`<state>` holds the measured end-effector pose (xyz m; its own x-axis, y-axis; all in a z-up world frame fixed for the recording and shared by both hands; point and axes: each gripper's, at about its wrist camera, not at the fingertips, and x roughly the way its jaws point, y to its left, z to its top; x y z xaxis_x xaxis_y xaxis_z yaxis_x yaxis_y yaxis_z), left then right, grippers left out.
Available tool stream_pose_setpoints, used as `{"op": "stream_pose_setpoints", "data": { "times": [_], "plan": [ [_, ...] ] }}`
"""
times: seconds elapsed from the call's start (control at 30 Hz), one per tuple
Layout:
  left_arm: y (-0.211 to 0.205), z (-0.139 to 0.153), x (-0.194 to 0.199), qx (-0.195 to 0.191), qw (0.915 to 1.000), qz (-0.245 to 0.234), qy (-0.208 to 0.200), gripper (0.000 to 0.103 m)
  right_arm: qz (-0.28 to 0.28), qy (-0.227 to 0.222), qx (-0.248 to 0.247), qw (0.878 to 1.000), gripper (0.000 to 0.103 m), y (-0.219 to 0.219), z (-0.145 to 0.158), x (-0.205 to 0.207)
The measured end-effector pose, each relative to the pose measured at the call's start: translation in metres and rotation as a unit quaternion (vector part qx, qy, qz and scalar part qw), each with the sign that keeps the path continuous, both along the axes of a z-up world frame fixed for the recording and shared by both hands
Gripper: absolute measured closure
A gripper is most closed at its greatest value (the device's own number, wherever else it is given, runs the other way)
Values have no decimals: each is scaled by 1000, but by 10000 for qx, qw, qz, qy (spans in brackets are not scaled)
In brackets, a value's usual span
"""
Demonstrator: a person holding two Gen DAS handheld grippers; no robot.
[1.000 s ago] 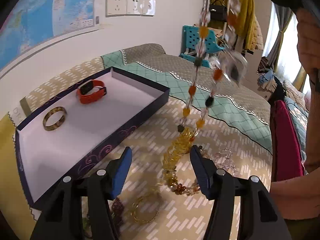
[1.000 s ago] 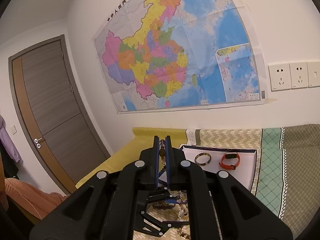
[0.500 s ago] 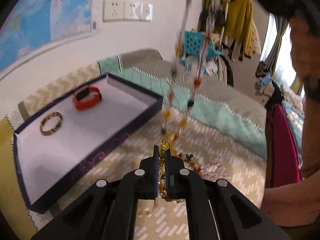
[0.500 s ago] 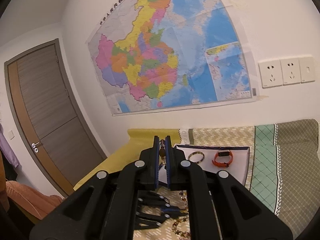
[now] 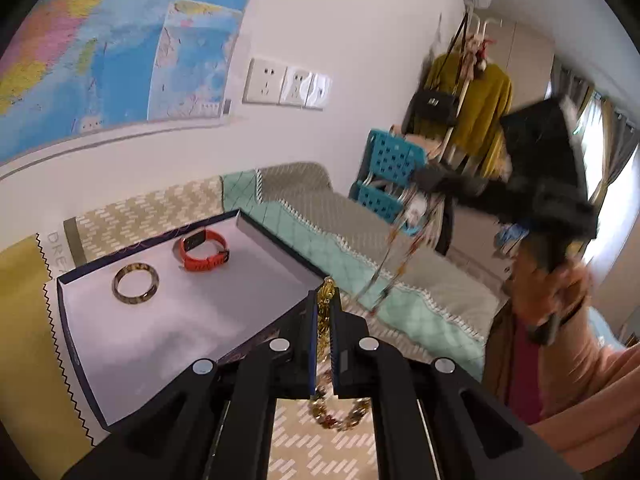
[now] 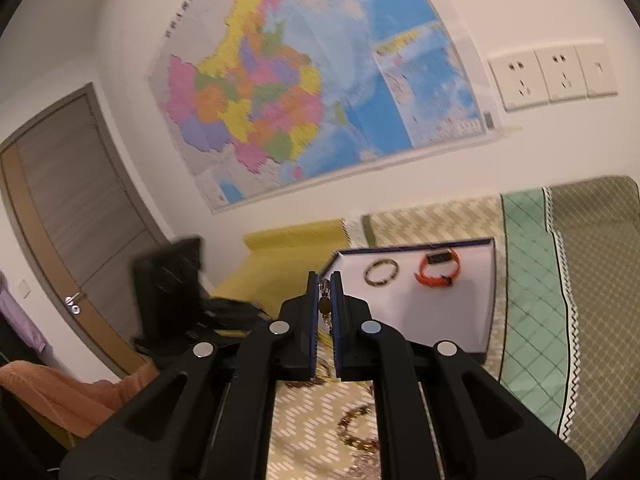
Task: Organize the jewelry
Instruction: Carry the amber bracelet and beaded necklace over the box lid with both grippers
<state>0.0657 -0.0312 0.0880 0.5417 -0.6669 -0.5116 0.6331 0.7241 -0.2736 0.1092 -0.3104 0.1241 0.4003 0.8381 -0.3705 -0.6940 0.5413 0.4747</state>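
The left gripper (image 5: 325, 308) clamps a gold chain (image 5: 325, 322), its links looping below onto the chevron-woven bedspread (image 5: 320, 452); the right gripper (image 6: 325, 294) pinches a beaded necklace (image 6: 325, 305) by a bead; beyond, the shallow navy box (image 5: 280, 248), white-lined, contains a mottled round bangle (image 5: 135, 283) and an orange wristband (image 5: 202, 255), apart; a map (image 6: 312, 80) covers the wall.

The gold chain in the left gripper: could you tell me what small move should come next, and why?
Probably carry it over the box and lower it. The left gripper is shut on the gold chain, whose tail dangles over the bedspread just outside the box wall.
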Motion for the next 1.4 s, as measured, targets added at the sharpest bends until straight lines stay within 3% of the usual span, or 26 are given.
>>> {"op": "stream_pose_setpoints", "data": {
  "times": [0.23,0.4,0.93,1.17,1.4],
  "plan": [
    [15,10,-5,-238,9997,85,-15,99,-483,203,-485,9974,97,-5,-28,18],
    [28,10,-4,-292,9991,293,8,99,-629,431,-336,9965,97,-22,-39,25],
    [50,23,17,294,9936,1080,-125,99,-310,-674,-169,9971,97,-3,51,12],
    [51,21,32,650,9887,1339,-184,99,-247,-781,-219,9964,97,14,64,26],
    [55,11,54,750,9861,1479,-26,99,-303,-659,-279,9970,97,29,60,54]
  ]
}}
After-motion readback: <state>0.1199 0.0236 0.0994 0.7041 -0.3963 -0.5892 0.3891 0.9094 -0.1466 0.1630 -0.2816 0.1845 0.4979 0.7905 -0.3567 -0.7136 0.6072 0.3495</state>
